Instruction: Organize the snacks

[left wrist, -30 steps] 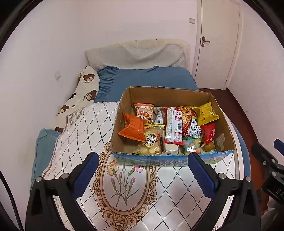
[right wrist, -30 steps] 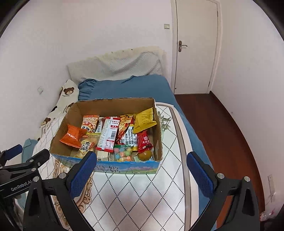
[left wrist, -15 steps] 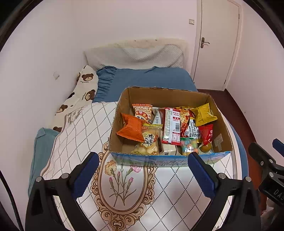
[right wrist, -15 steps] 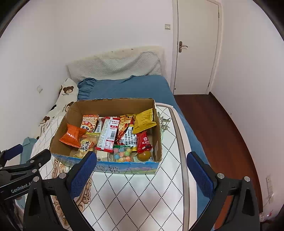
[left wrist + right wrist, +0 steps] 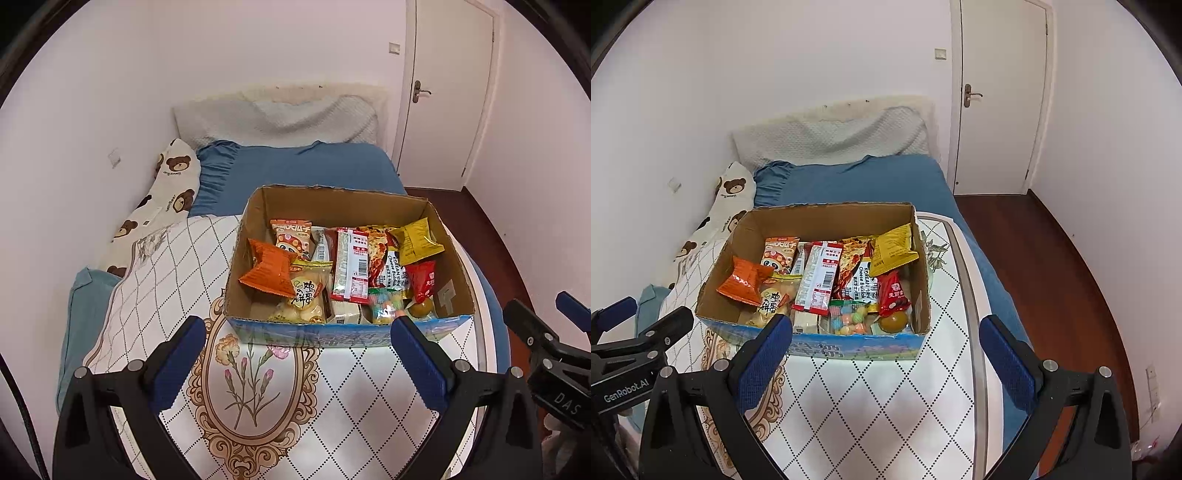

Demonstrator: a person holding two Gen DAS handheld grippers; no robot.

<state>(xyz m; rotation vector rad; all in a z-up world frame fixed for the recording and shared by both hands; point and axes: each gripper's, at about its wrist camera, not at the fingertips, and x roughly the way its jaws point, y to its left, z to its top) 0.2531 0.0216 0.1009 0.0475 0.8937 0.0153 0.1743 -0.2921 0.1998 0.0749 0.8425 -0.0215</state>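
Note:
A cardboard box [image 5: 334, 201] [image 5: 827, 218] stands on a patterned white tabletop [image 5: 258, 398] [image 5: 879, 398], filled with several snack packets. An orange packet [image 5: 267, 271] [image 5: 744, 278] lies at its left, a yellow packet [image 5: 415, 242] [image 5: 892, 251] at its right, and a red-and-white packet [image 5: 351, 266] [image 5: 818, 278] in the middle. My left gripper [image 5: 297, 363] is open and empty, short of the box's near wall. My right gripper [image 5: 886, 360] is also open and empty, in front of the box. In each wrist view the other gripper shows at the edge.
Behind the table lies a bed with a blue sheet [image 5: 306, 166], a grey pillow [image 5: 277, 118] and a bear-print pillow [image 5: 162, 199]. A white door [image 5: 997, 96] and dark wood floor [image 5: 1052, 266] are to the right. Walls close in left and behind.
Both views have drifted back and up a little, so the box sits slightly farther and lower in frame. Both grippers stay open; nothing in the box has moved.

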